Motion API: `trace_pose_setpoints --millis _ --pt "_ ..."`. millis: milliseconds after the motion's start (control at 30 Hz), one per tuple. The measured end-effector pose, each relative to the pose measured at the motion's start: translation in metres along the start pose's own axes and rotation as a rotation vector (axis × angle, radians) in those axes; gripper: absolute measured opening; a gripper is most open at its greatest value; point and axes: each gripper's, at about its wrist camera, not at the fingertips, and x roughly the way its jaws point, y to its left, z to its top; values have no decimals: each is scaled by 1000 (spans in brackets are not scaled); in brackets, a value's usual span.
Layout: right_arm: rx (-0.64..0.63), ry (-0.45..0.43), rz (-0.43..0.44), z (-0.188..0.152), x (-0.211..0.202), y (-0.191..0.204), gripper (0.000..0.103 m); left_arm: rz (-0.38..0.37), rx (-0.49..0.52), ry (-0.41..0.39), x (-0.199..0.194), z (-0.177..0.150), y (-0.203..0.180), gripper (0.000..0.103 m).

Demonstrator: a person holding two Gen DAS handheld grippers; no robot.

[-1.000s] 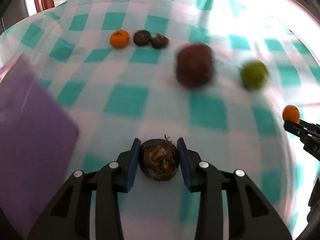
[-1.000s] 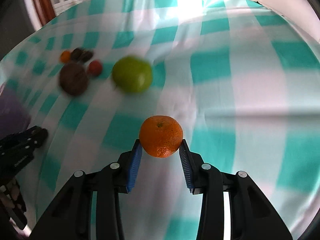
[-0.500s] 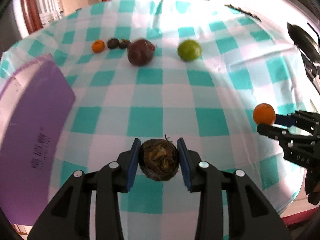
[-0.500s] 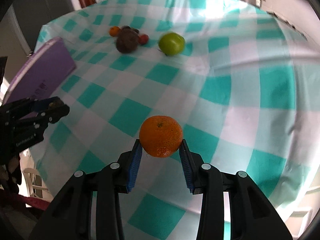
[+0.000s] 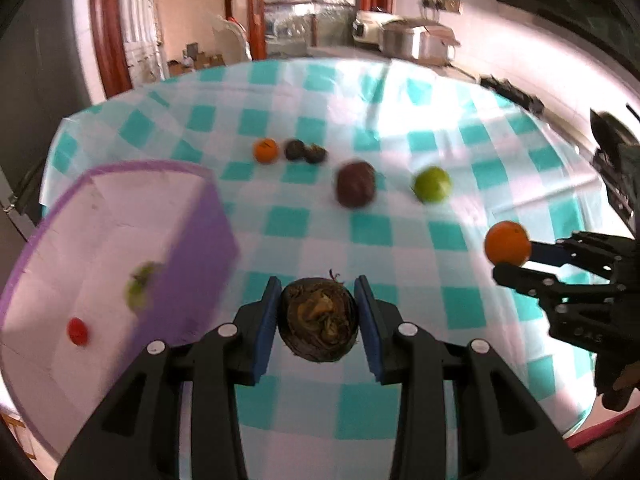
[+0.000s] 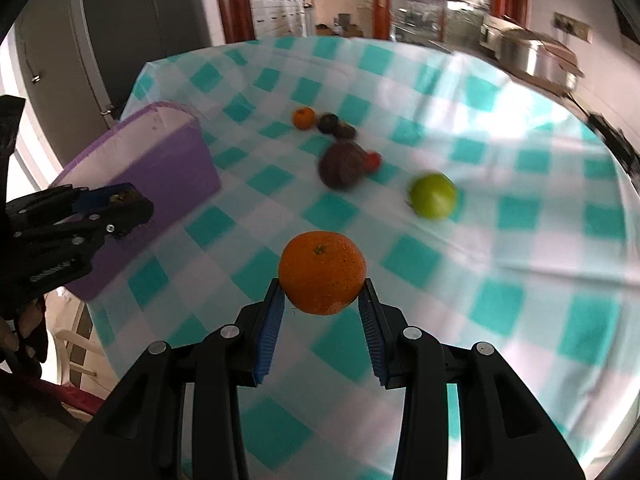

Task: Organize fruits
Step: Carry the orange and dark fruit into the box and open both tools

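My left gripper is shut on a dark brown wrinkled fruit and holds it above the checked table, right of the purple box. My right gripper is shut on an orange held above the table; the orange also shows at the right of the left wrist view. The box holds a small red fruit and a blurred green one. A small orange, two dark fruits, a big dark purple fruit and a green fruit lie on the cloth.
The round table has a teal-and-white checked cloth; its edge drops off close below both grippers. A small red fruit lies beside the purple fruit in the right wrist view. Cookers stand on a counter behind.
Both grippers have risen and drawn back from the table with their fruits still held. The open inside of the purple box has come into the left wrist view.
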Motion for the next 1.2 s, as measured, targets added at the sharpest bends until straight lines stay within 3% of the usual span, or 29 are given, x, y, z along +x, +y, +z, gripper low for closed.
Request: trace_pose_setpoints --millis 200,367,500,633,767,867,1033,1200 --pt "-53 -20 47 49 24 50 38 29 -61 -104 -32 29 67 38" --pt "-75 -54 81 93 32 88 38 61 -147 -131 -36 40 124 38" --pt "-110 -87 156 132 37 127 38 111 -252 -101 -29 38 177 38" --pt "-154 -60 199 161 58 169 38 175 -325 -6 -12 28 224 38" --pt "-188 42 211 193 100 210 38 191 -354 143 15 14 255 38" --pt "-252 189 185 209 145 242 38 172 -325 234 37 8 259 38" --pt "-376 356 142 209 201 282 38 100 -283 338 60 0 257 38" --pt "-443 532 117 200 244 301 38 25 -327 475 80 -15 265 38"
